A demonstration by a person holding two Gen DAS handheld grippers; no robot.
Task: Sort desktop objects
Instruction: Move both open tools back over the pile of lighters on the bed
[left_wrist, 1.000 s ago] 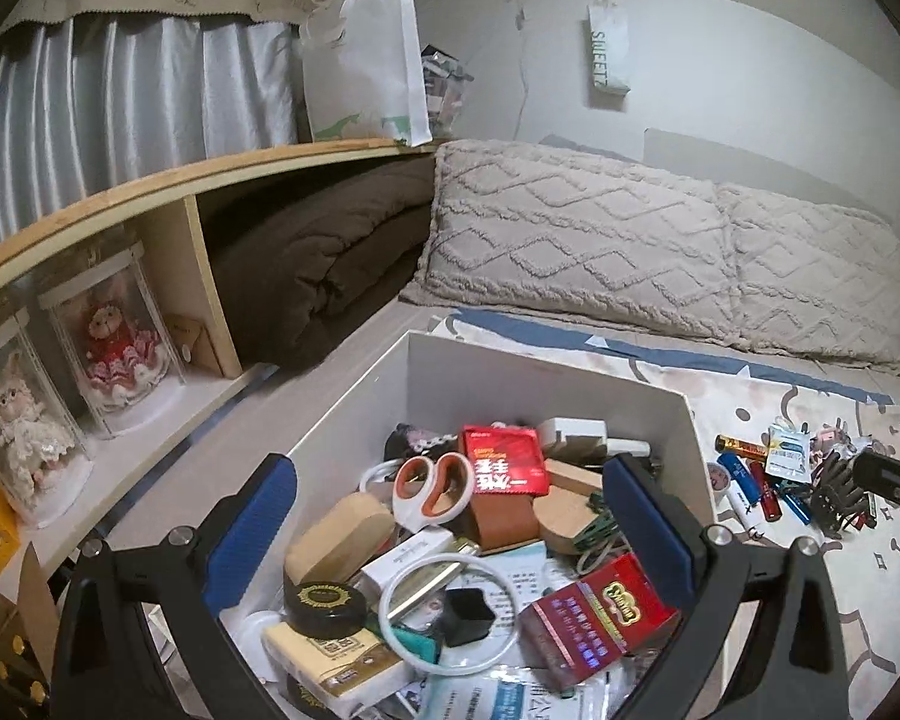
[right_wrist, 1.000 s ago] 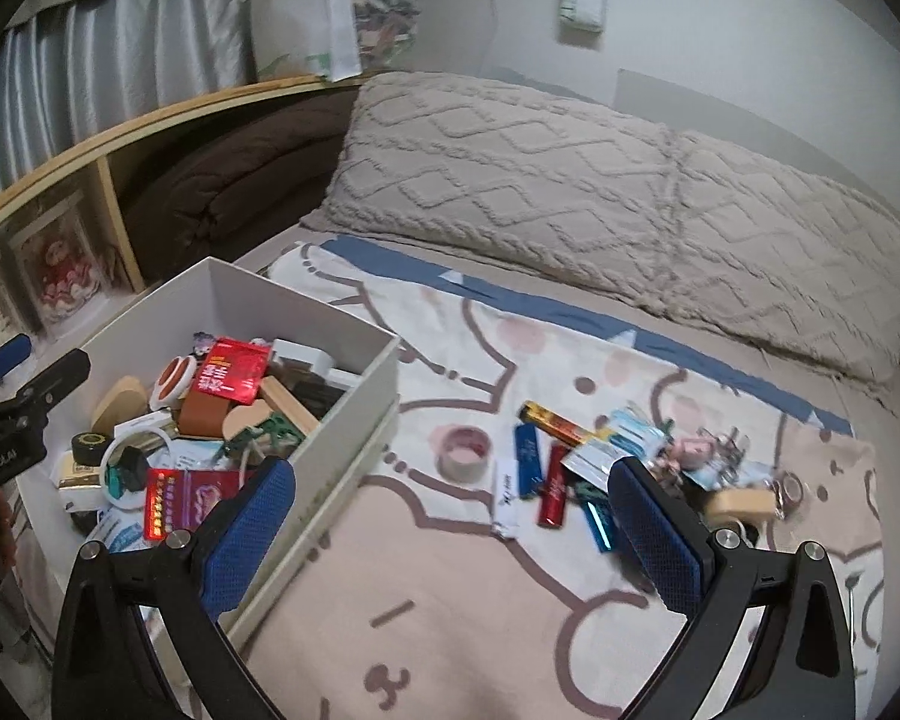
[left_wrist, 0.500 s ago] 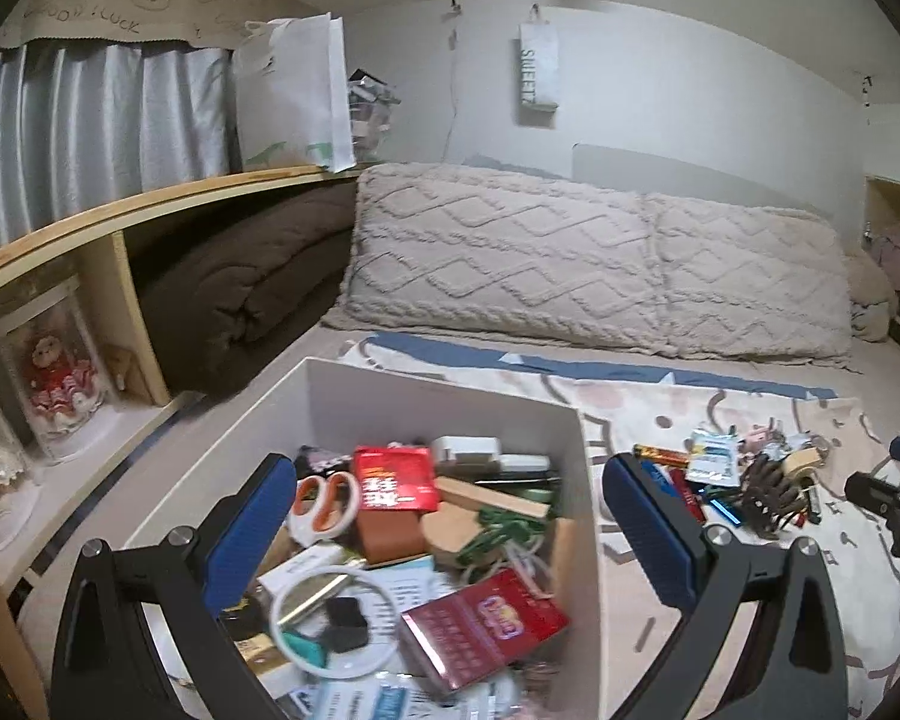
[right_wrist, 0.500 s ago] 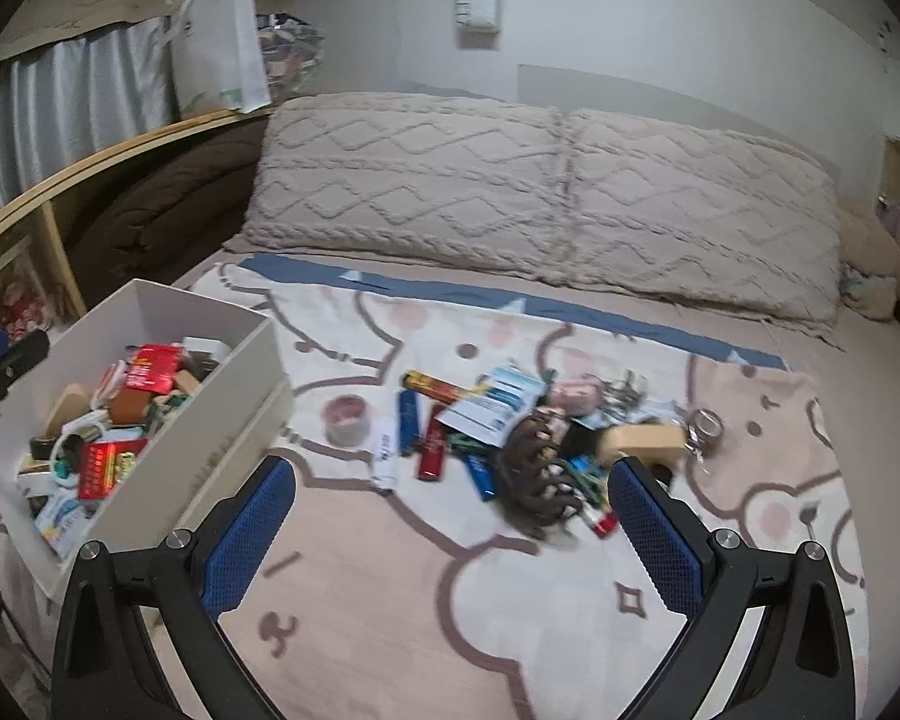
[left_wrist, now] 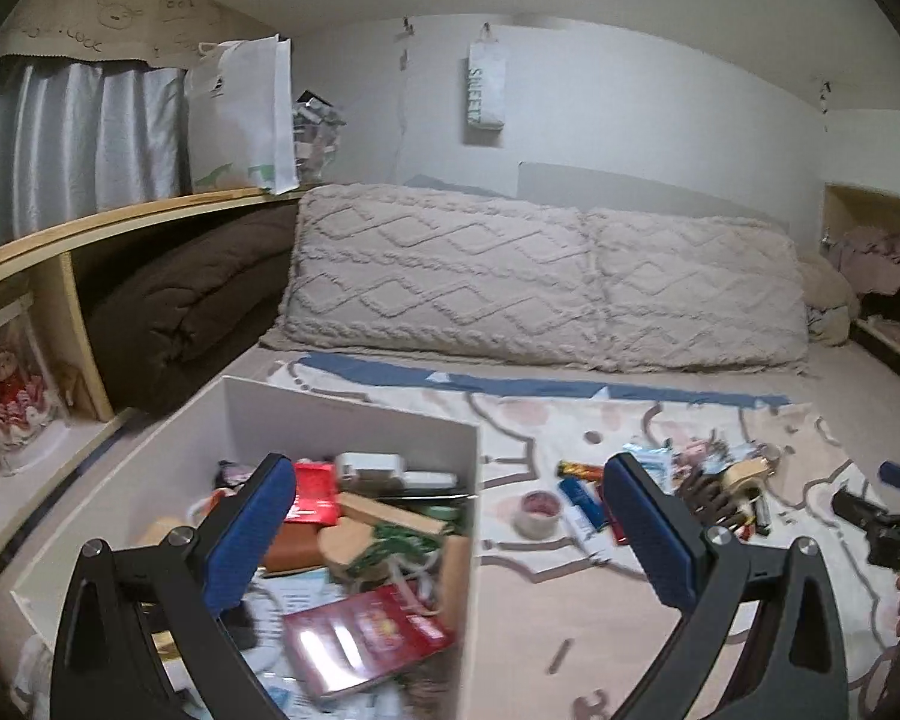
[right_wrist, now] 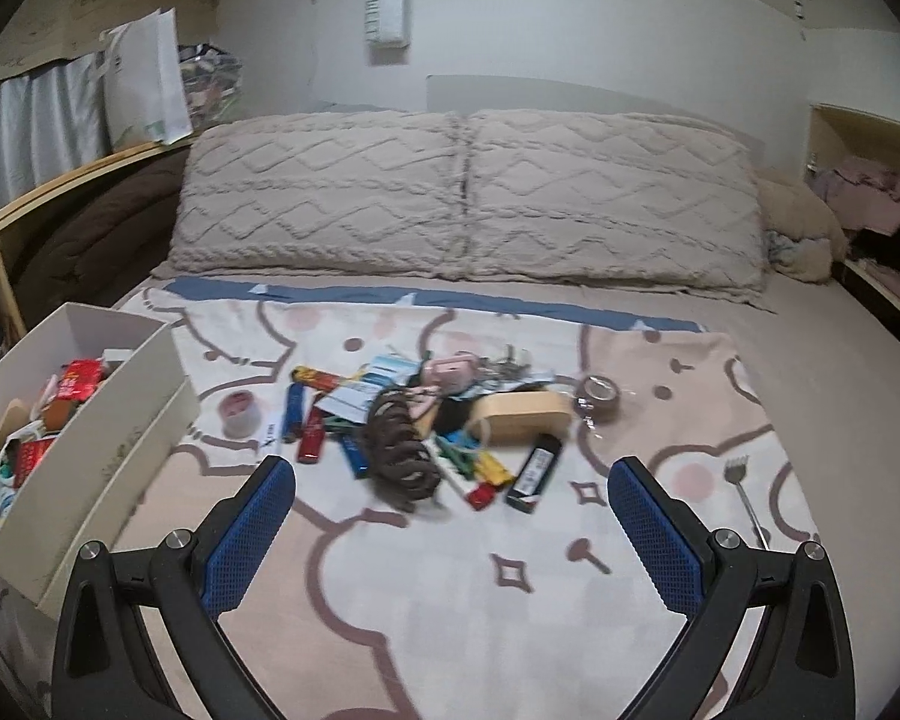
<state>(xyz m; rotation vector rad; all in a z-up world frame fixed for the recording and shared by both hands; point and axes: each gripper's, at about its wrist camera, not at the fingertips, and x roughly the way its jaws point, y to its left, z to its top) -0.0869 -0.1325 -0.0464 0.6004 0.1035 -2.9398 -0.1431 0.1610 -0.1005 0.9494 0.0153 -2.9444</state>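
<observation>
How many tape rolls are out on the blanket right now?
2: a pinkish tape roll beside the white box, a brown tape roll right of the pile. Others may be buried.

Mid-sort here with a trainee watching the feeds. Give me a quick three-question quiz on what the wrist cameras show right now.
1. True or false: the right tongs hold the brown hair claw.
2. The black lighter lies: A) in the white box B) on the patterned blanket C) on a pillow.
3. Fill in: the small metal fork-shaped tool lies to the ___ of the item pile in the right wrist view.

Key: 1 false, both the right and left tongs are open and empty; 2 B; 3 right.
</observation>
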